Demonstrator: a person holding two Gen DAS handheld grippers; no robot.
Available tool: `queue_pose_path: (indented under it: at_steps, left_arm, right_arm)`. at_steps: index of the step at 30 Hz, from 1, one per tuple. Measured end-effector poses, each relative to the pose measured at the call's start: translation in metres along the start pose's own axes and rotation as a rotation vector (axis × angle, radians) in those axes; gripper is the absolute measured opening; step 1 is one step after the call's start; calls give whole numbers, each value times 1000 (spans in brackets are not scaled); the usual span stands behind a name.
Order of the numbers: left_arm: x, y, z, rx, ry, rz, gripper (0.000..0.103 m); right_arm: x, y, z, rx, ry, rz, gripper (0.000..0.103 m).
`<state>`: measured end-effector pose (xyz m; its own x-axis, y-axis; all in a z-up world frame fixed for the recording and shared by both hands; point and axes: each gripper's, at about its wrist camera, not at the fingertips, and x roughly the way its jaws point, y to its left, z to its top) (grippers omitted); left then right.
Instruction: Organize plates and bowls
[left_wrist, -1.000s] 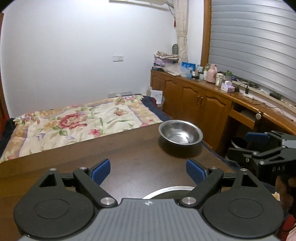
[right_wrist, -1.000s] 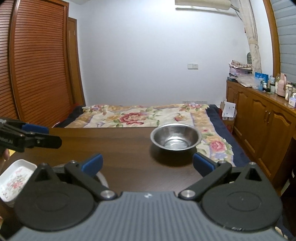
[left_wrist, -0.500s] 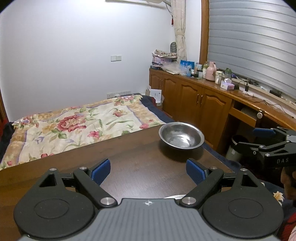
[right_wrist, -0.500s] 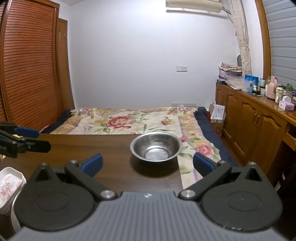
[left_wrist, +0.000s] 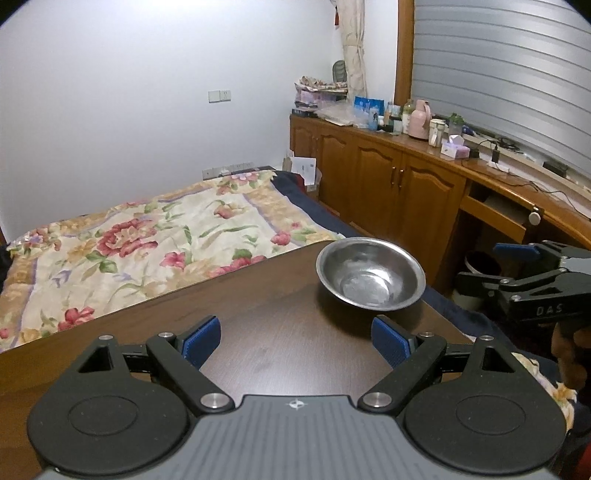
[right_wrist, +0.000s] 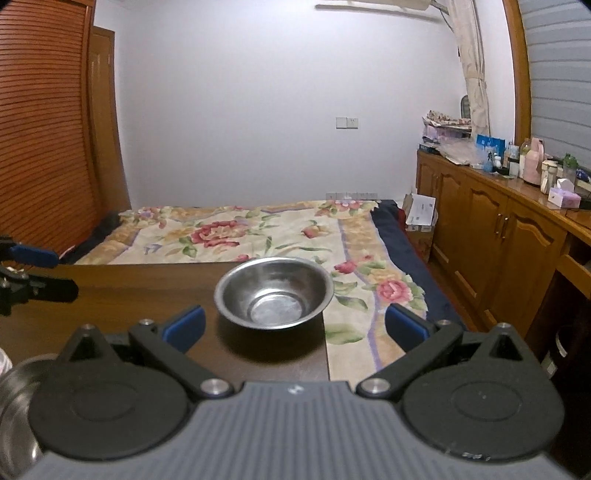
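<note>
Right-wrist view shows the stainless steel bowl (right_wrist: 274, 293) just ahead of the empty, wide-spread right gripper (right_wrist: 295, 325): light, rigid, slippery; pinch its rim.

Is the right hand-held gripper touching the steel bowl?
Apart. In the right wrist view, the right hand-held gripper is open, with table visible between its fingertips and the steel bowl.

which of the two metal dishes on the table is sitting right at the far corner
The steel bowl, standing upright at the table's far corner by the bed. The other metal dish lies at the near left edge, mostly hidden behind the right gripper.
</note>
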<state>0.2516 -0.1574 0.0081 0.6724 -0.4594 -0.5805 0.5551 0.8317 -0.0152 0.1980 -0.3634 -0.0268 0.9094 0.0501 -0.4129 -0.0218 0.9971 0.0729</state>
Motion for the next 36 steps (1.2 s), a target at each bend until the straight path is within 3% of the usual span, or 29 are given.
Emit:
queue_pose_path:
  at_steps: [7, 13, 16, 25, 31, 36]
  left_arm:
    - [43, 0, 16, -4, 40, -13, 90]
    - [78, -1, 24, 2, 86, -45, 82]
    - [95, 0, 27, 0, 110, -59, 77]
    - [130, -1, 29, -7, 163, -90, 71]
    - [138, -2, 31, -17, 181, -109, 58]
    - [140, -3, 30, -32, 197, -120, 46]
  right_arm:
    - [36, -8, 1, 7, 29, 23, 103]
    - [59, -12, 0, 29, 56, 41, 102]
    - [69, -14, -1, 38, 75, 52, 90]
    - [84, -24, -9, 101, 125, 91, 89]
    - [83, -26, -7, 134, 128, 118, 89]
    - [82, -26, -7, 157, 137, 164, 77]
